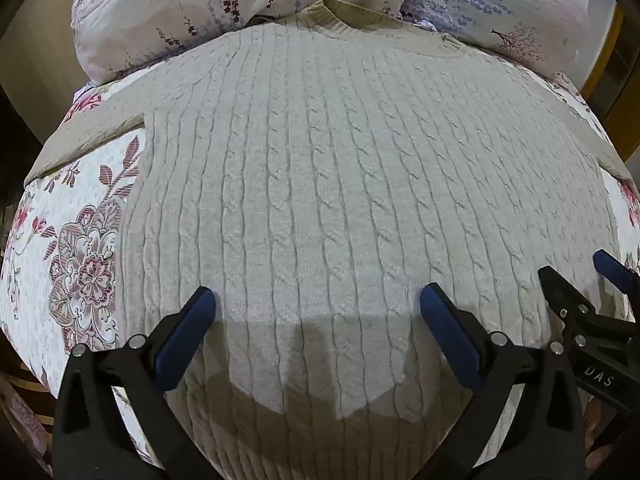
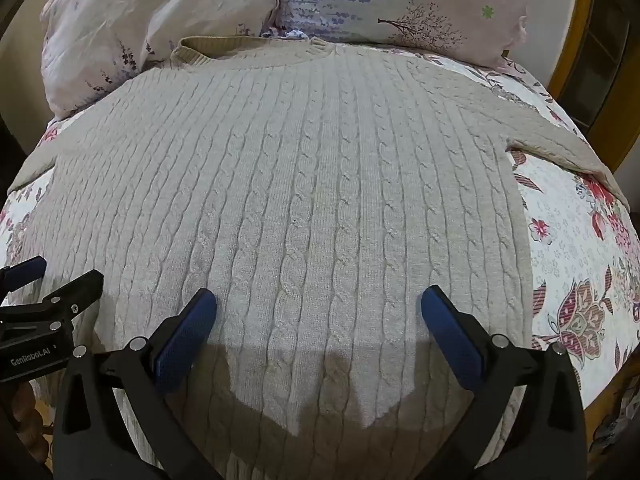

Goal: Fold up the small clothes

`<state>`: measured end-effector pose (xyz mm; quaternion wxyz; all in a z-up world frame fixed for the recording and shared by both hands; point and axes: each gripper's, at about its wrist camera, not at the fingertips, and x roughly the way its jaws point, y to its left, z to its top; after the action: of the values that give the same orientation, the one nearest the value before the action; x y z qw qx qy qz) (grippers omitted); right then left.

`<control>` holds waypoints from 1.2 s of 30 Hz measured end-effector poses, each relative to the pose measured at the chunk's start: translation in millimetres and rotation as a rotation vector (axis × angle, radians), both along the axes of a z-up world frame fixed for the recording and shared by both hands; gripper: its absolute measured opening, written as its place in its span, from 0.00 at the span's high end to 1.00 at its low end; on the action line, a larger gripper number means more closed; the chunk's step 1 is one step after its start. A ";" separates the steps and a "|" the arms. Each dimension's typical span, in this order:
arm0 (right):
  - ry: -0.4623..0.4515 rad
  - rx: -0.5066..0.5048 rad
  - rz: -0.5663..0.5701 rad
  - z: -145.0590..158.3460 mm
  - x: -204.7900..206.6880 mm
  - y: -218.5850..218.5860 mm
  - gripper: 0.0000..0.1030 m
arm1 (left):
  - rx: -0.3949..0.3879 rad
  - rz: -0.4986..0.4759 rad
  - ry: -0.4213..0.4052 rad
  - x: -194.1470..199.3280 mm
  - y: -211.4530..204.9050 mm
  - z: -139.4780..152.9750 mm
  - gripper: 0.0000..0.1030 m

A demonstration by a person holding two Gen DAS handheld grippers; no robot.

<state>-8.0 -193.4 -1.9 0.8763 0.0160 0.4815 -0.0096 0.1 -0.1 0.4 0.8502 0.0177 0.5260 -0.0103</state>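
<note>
A cream cable-knit sweater (image 1: 320,184) lies flat and spread out on the bed, neck toward the pillows, sleeves out to both sides; it also fills the right wrist view (image 2: 304,200). My left gripper (image 1: 318,300) is open and empty, held just above the sweater's lower body. My right gripper (image 2: 319,300) is open and empty, also above the lower body, to the right of the left one. The right gripper shows at the right edge of the left wrist view (image 1: 576,276), and the left gripper at the left edge of the right wrist view (image 2: 52,272).
A floral quilt (image 1: 80,248) covers the bed under the sweater and shows on both sides (image 2: 580,264). Two flower-print pillows (image 1: 192,12) (image 2: 400,4) lie at the head, touching the collar. A wooden frame (image 2: 576,40) stands at the far right.
</note>
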 end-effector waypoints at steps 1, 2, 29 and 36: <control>0.000 0.000 0.000 -0.1 0.0 -0.1 0.01 | 0.000 0.000 0.002 0.3 0.0 0.1 0.02; 0.000 0.000 0.000 -0.1 0.0 -0.2 0.01 | 0.000 0.001 0.003 0.7 0.0 0.2 0.02; -0.004 0.000 0.000 0.2 -1.2 -1.2 0.01 | 0.000 -0.001 -0.010 -2.1 -0.2 1.5 0.02; -0.005 0.000 0.000 0.0 -1.1 -1.2 0.01 | 0.000 -0.001 -0.010 -2.7 -0.3 1.4 0.02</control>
<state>-9.2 -194.6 -1.9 0.8774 0.0161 0.4794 -0.0095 -2.6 -0.4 1.8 0.8527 0.0179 0.5220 -0.0105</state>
